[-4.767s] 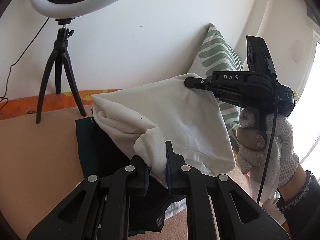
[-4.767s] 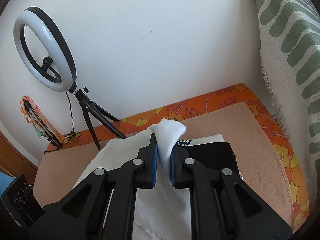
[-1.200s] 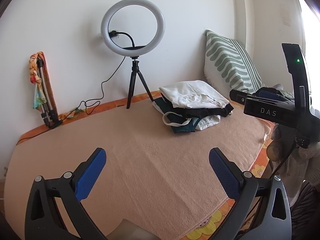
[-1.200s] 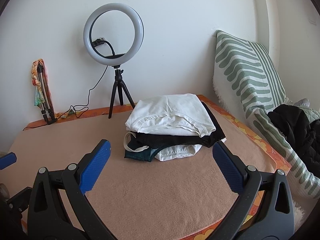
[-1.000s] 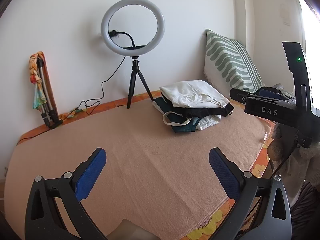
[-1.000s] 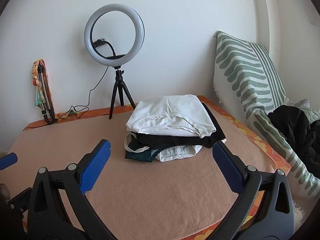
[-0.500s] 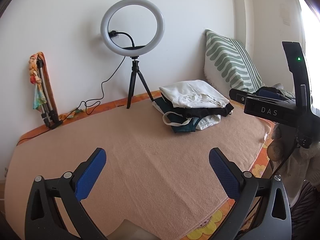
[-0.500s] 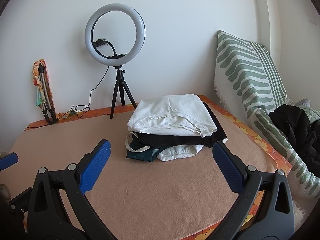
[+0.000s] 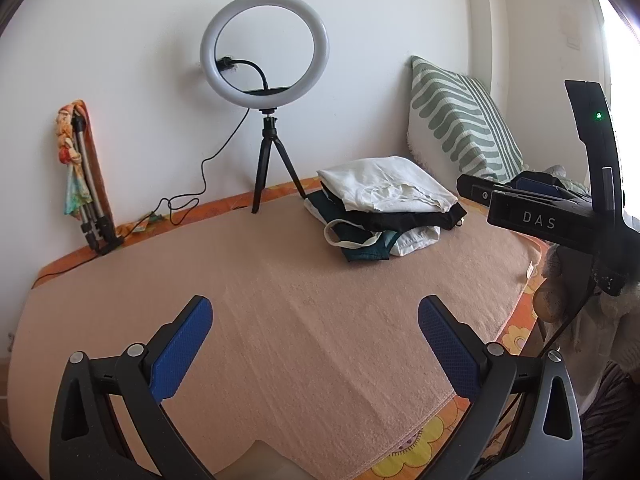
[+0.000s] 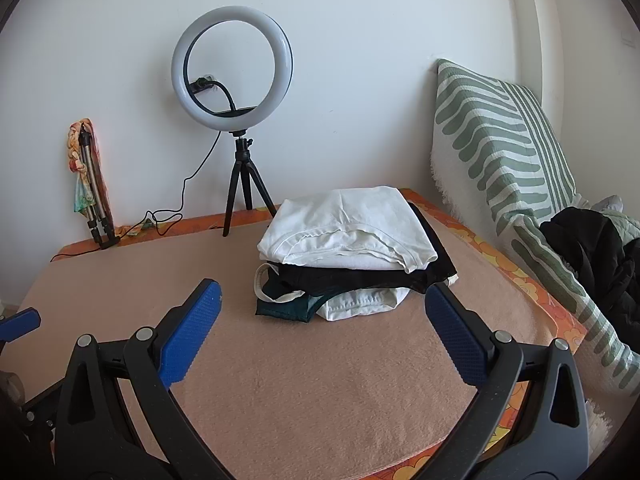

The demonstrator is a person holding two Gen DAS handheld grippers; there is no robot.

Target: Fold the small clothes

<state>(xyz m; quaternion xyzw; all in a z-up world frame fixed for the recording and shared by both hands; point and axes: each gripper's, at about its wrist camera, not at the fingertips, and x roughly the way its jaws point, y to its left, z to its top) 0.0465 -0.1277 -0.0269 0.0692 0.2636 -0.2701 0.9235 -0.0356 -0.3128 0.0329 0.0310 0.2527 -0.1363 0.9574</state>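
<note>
A stack of folded clothes (image 10: 348,264) lies at the far right of the peach blanket (image 10: 320,380). A white garment (image 10: 344,228) is on top, over a black one (image 10: 360,276), a dark green one (image 10: 284,306) and a white one (image 10: 360,300). The same stack (image 9: 384,208) shows in the left wrist view. My left gripper (image 9: 314,308) is open and empty, well back from the stack. My right gripper (image 10: 322,292) is open too, a short way in front of the stack. The right gripper's black body (image 9: 536,220) appears at the right, held by a gloved hand (image 9: 560,280).
A ring light (image 10: 232,68) on a small tripod stands at the wall behind the stack. A folded tripod (image 10: 94,200) with a colourful cloth leans at the far left. A green striped pillow (image 10: 500,148) and dark clothing (image 10: 592,252) lie to the right. The bed's orange flowered edge (image 9: 424,448) is near me.
Since 4.8 s ago both grippers have let go of the white garment, which now lies on the stack, and have pulled back and opened. Over the last second almost nothing has moved.
</note>
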